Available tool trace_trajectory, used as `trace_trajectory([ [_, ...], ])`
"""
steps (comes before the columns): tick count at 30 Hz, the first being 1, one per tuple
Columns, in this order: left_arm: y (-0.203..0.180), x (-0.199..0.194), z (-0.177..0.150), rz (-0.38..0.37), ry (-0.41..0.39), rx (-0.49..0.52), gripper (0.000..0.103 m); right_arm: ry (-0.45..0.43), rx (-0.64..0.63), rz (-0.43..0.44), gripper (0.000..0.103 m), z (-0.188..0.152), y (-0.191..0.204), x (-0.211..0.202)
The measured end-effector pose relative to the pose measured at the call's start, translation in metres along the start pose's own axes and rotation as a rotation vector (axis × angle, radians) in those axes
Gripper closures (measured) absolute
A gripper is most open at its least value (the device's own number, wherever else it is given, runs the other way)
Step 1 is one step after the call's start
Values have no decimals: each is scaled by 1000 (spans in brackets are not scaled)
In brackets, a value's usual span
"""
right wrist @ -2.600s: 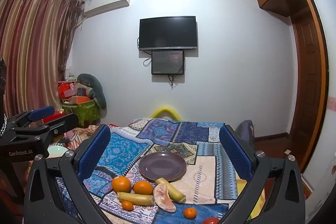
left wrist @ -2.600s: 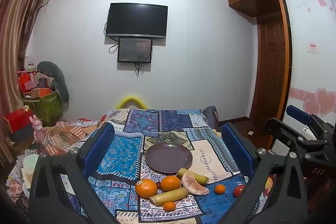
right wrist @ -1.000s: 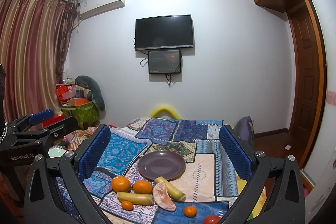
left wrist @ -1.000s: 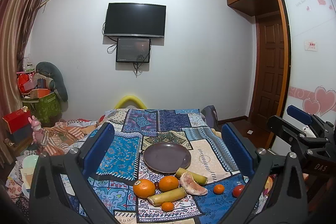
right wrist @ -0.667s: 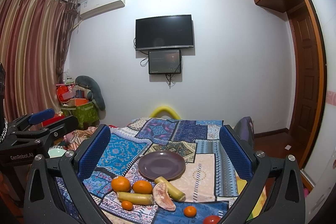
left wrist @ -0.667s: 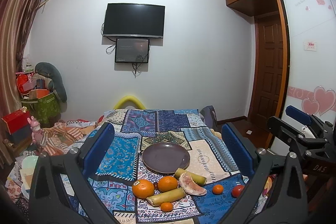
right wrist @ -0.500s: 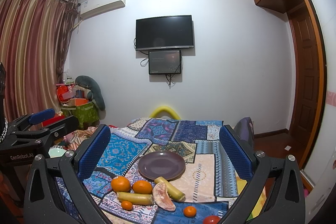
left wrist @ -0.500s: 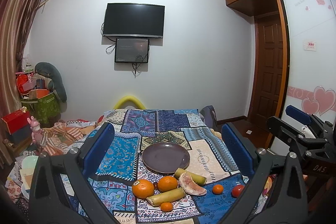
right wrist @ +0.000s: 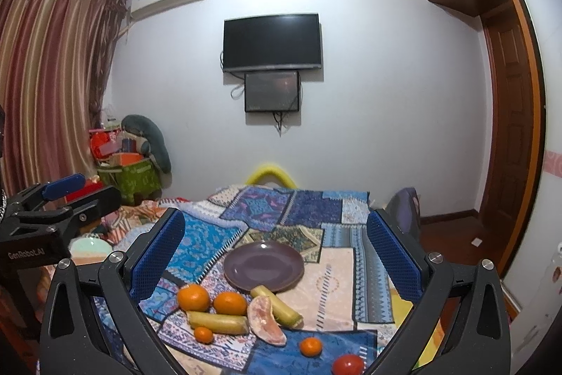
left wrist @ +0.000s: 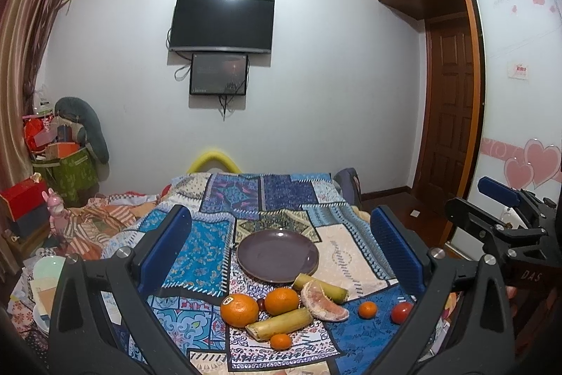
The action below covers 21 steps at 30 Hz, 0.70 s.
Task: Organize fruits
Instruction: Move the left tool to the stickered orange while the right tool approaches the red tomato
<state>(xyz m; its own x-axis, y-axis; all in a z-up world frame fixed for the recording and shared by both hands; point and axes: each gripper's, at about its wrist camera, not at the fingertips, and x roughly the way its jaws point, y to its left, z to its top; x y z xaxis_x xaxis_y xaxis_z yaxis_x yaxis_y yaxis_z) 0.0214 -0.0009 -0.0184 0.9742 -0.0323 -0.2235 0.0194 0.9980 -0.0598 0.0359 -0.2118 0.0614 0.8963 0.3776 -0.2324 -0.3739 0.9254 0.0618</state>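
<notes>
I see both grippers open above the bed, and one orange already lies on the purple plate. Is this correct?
Not quite: the purple plate holds nothing. Both large oranges lie on the patterned cloth in front of it, as the right wrist view shows. The left gripper and right gripper are indeed open.

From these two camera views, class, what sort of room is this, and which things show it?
Probably a home bedroom: a wall-mounted TV, striped curtains and a built-in wardrobe. A table with a patchwork cloth holds a plate and fruit.
</notes>
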Motion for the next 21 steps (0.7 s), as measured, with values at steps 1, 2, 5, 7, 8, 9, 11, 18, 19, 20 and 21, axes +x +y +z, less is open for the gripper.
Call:
trace_trajectory([
  [1,3,4,-2,1,14,-5,0,8,0,-1,0,-1,-1,1],
  [2,6,11,-5,-2,35,-13,0,33,2,-6,0,-5,-5,6],
  [5,18,27,-12,-1,88,-38,0,81,-8,-8,0,-15,-12,17],
  [7,25,38,-18,13,118,-47,0,117,-29,-39,0,-26,-20,26],
  [8,30,46,-22,19,139,-53,0,130,-33,-44,0,-27,-22,27],
  [9,34,50,-25,25,153,-57,0,155,-35,-52,0,-33,-27,31],
  [11,43,62,-33,38,187,-70,0,207,-26,-58,1,-42,-37,40],
  [18,71,98,-53,88,296,-71,14,390,-1,-87,21,-78,-69,63],
  [19,74,105,-56,91,315,-70,17,414,6,-86,25,-83,-74,66],
  [20,78,111,-59,91,336,-68,19,448,21,-80,29,-90,-79,71],
  [21,81,118,-63,88,361,-66,22,471,34,-78,31,-95,-84,74],
])
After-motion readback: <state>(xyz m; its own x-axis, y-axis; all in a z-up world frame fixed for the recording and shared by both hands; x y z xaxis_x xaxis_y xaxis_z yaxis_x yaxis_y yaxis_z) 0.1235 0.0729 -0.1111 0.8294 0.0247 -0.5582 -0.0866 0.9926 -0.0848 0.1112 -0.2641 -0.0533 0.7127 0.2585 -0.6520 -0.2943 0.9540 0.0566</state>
